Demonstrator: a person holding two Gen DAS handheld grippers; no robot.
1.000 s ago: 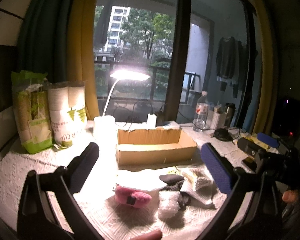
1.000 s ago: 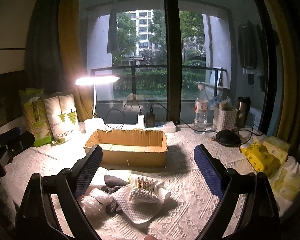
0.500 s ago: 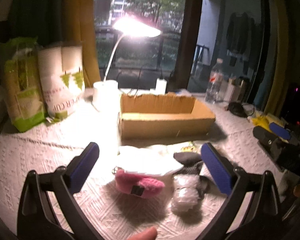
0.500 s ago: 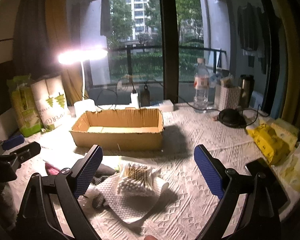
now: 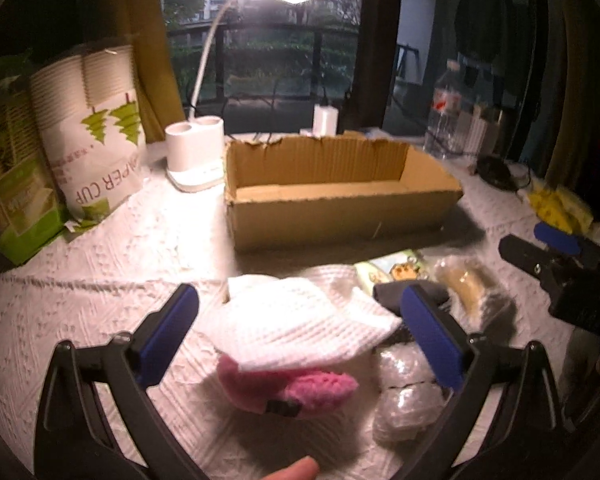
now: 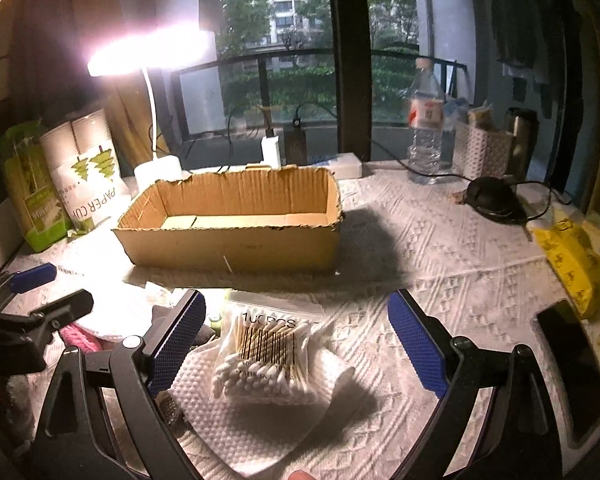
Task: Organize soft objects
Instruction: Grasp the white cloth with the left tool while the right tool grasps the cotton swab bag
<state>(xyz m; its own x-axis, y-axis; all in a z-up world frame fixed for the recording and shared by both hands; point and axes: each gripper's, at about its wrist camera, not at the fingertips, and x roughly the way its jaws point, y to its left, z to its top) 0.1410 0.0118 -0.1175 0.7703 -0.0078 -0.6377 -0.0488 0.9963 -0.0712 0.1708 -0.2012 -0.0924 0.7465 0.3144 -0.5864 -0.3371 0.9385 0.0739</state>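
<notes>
Now: both grippers spread, nothing held, over the soft pile.

Left gripper (image 5: pixel 300 332) brackets white cloth (image 5: pixel 300 328) draped on pink knit piece (image 5: pixel 300 388), near worktop's front edge; both limp, light, pinch at a bunched fold. Right gripper (image 6: pixel 296 340) frames cotton-swab bag (image 6: pixel 266 356): slick, crinkly. Cardboard box (image 6: pixel 236 244) behind, mid-worktop. Embossed white cover; lamp-lit, window beyond.

pink plush (image 5: pixel 288 386) half under white cloth (image 5: pixel 300 324), bottle (image 6: pixel 424 128) blurred
</notes>
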